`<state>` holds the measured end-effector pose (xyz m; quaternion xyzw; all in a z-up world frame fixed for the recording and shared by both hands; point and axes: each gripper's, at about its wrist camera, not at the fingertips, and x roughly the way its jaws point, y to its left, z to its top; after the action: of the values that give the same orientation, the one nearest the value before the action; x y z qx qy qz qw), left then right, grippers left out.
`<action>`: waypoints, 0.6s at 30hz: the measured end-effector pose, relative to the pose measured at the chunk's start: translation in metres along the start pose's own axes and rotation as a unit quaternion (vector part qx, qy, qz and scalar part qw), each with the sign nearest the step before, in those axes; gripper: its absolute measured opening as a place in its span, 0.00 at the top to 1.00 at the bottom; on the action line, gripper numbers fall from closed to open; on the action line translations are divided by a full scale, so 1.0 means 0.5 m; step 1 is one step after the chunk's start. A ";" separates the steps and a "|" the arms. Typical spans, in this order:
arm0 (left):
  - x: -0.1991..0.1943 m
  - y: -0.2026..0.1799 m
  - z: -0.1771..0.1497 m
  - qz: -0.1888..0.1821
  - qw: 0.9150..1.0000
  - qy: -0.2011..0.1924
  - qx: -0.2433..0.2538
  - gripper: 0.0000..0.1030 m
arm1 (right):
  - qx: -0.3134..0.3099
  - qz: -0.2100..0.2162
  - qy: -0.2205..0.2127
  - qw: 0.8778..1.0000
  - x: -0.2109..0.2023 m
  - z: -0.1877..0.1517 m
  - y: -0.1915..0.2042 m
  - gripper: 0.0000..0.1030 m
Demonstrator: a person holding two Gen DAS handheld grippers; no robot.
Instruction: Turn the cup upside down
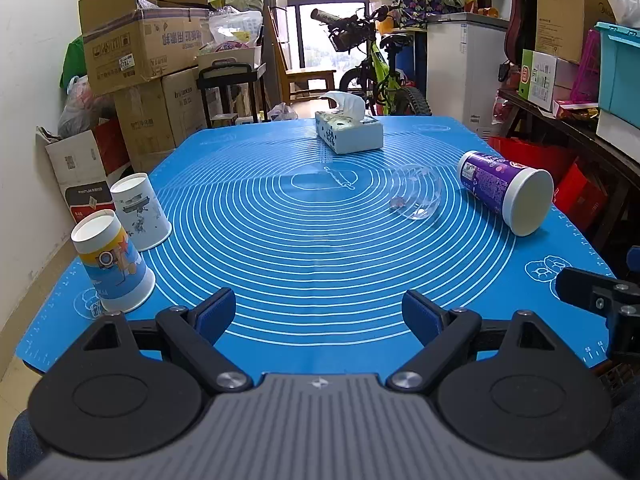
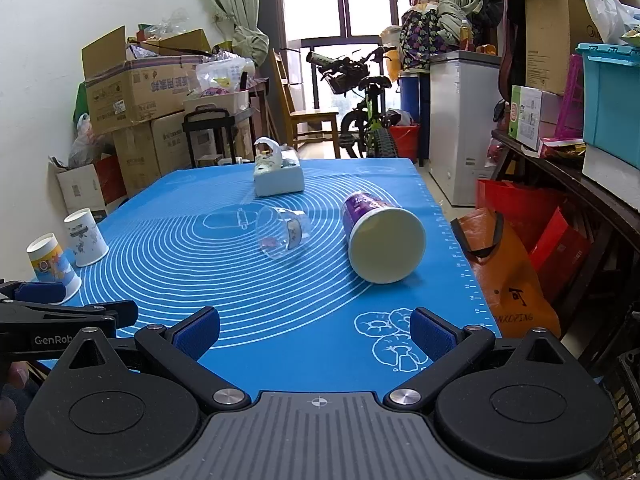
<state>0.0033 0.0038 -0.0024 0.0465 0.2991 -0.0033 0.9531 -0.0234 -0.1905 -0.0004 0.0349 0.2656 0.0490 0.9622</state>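
Observation:
A purple paper cup (image 1: 505, 192) lies on its side at the right of the blue mat (image 1: 320, 256), its white end toward me; it also shows in the right wrist view (image 2: 380, 238). A clear plastic cup (image 1: 416, 193) lies on its side next to it, also in the right wrist view (image 2: 283, 233). Two paper cups stand upside down at the left: a blue-yellow one (image 1: 114, 260) (image 2: 52, 267) and a white one (image 1: 140, 211) (image 2: 85, 237). My left gripper (image 1: 319, 316) is open and empty near the front edge. My right gripper (image 2: 316, 334) is open and empty.
A tissue box (image 1: 347, 128) (image 2: 278, 176) stands at the far middle of the mat. Cardboard boxes (image 1: 136, 52) are stacked past the left edge. A bicycle (image 1: 376, 72) and a white cabinet stand behind. Shelves and red bags line the right side.

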 end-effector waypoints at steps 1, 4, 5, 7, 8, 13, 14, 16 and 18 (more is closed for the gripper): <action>-0.001 0.000 0.001 0.000 1.000 0.000 0.000 0.13 | 0.000 0.000 0.000 1.000 -0.002 0.001 0.000 0.02; -0.001 -0.001 0.000 0.000 1.000 0.001 0.000 0.13 | 0.000 0.000 0.000 1.000 -0.002 0.001 0.000 0.02; -0.001 -0.001 0.000 0.001 1.000 0.001 0.001 0.13 | 0.000 0.000 0.000 1.000 -0.002 0.001 0.000 0.02; -0.001 -0.001 0.001 0.000 1.000 0.001 0.000 0.13 | 0.000 0.000 0.000 1.000 -0.002 0.001 0.000 0.02; -0.001 -0.001 0.001 0.000 1.000 0.001 0.000 0.13 | -0.001 0.000 0.000 1.000 -0.002 0.001 0.000 0.02; -0.001 -0.001 0.000 0.000 1.000 0.002 0.001 0.13 | 0.000 0.000 0.000 1.000 -0.002 0.001 0.000 0.02; -0.001 -0.001 0.000 0.000 1.000 0.003 0.001 0.13 | 0.000 0.000 0.000 1.000 -0.002 0.001 0.000 0.02; -0.001 -0.001 0.000 0.000 1.000 0.003 0.001 0.13 | 0.000 0.000 0.000 1.000 -0.001 0.001 0.001 0.02; -0.001 -0.001 0.000 0.001 1.000 0.002 0.001 0.13 | 0.000 0.000 0.000 1.000 -0.001 0.000 0.000 0.02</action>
<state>0.0031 0.0032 -0.0022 0.0478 0.3012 -0.0030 0.9523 -0.0239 -0.1904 0.0002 0.0348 0.2659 0.0493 0.9621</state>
